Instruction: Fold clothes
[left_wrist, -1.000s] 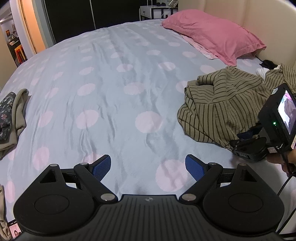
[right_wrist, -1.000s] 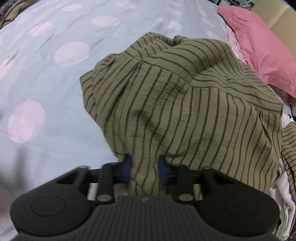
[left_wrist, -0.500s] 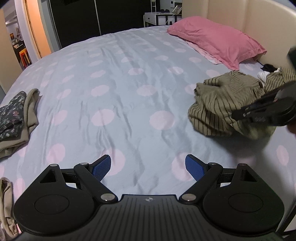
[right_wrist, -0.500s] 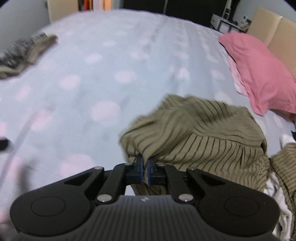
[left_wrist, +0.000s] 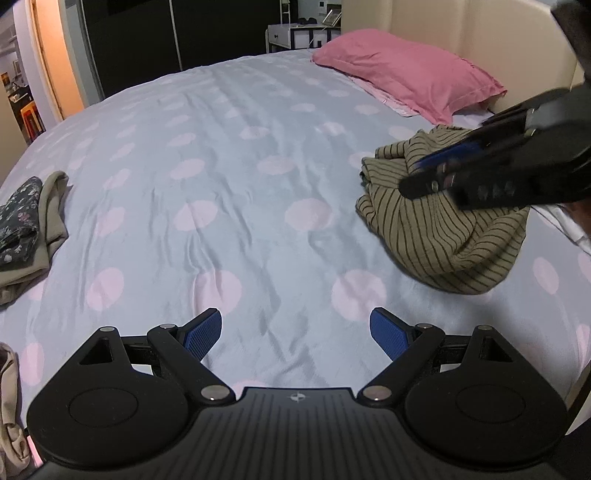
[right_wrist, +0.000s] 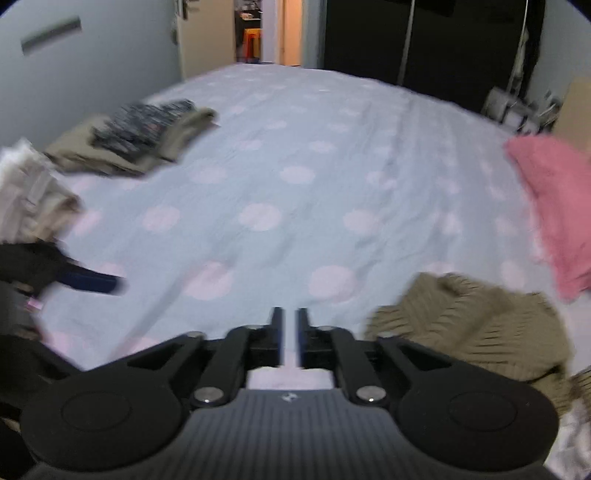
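Left gripper (left_wrist: 295, 328) hovers fingers wide over the bed (left_wrist: 240, 155), right gripper (right_wrist: 288, 332) opening, narrow gap, nothing between (blurry), striped shirt (left_wrist: 439, 225) crumpled near the bed's right edge, pink pillow (left_wrist: 406, 77) beyond.

A bed (left_wrist: 229, 155) with a pale blue sheet dotted in pink fills most of both views, with a pink pillow (left_wrist: 406, 81) at the upper right against a cream padded headboard (left_wrist: 461, 33). Behind it stand dark wardrobe doors (left_wrist: 136, 48) and a small white side table (left_wrist: 291, 35). At the upper left an open doorway (left_wrist: 44, 85) glows orange.
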